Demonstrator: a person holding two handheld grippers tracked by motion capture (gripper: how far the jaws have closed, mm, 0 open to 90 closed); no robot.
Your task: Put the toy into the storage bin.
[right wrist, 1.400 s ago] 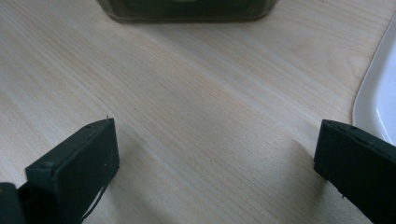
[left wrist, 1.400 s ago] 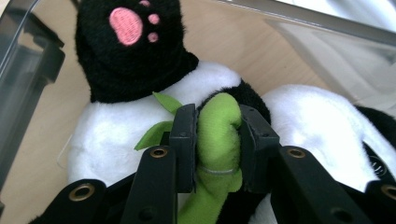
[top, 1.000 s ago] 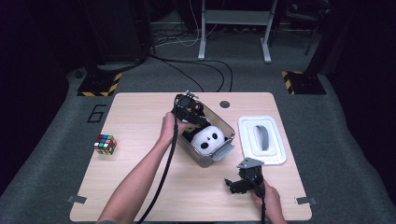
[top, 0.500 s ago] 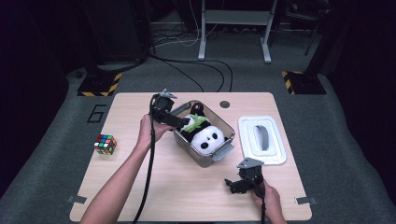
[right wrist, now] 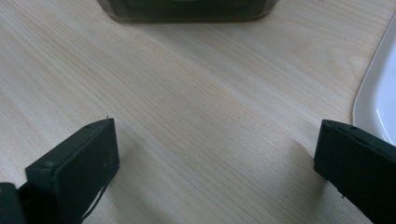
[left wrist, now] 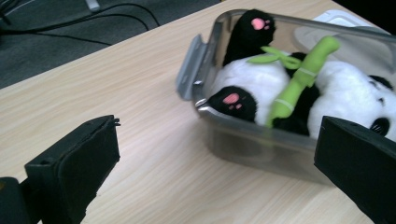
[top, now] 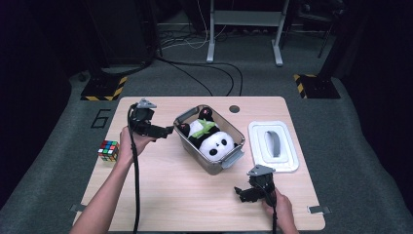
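Observation:
A black-and-white plush panda (top: 214, 142) with a green bamboo stalk (left wrist: 299, 77) lies in a clear plastic bin (top: 181, 122) at the middle of the table. My left gripper (top: 167, 130) hovers just left of the bin and points at it. Its jaws have just been opening and stand wide with nothing between them; in the left gripper view (left wrist: 217, 130) they frame the bin wall (left wrist: 243, 140) and the panda's feet (left wrist: 231, 100). My right gripper (top: 240, 192) rests low near the front right of the table, open and empty, with bare wood between its jaws (right wrist: 217, 126).
A white lid (top: 272, 146) with a grey handle lies right of the bin; its edge (right wrist: 378, 93) is close to my right jaw. A colour cube (top: 108, 150) sits near the table's left edge. Cables cross the floor behind the table.
My left gripper has drawn back leftward from over the bin to the table beside it, its jaws wider apart. The panda stays in the bin. The right gripper has not moved.

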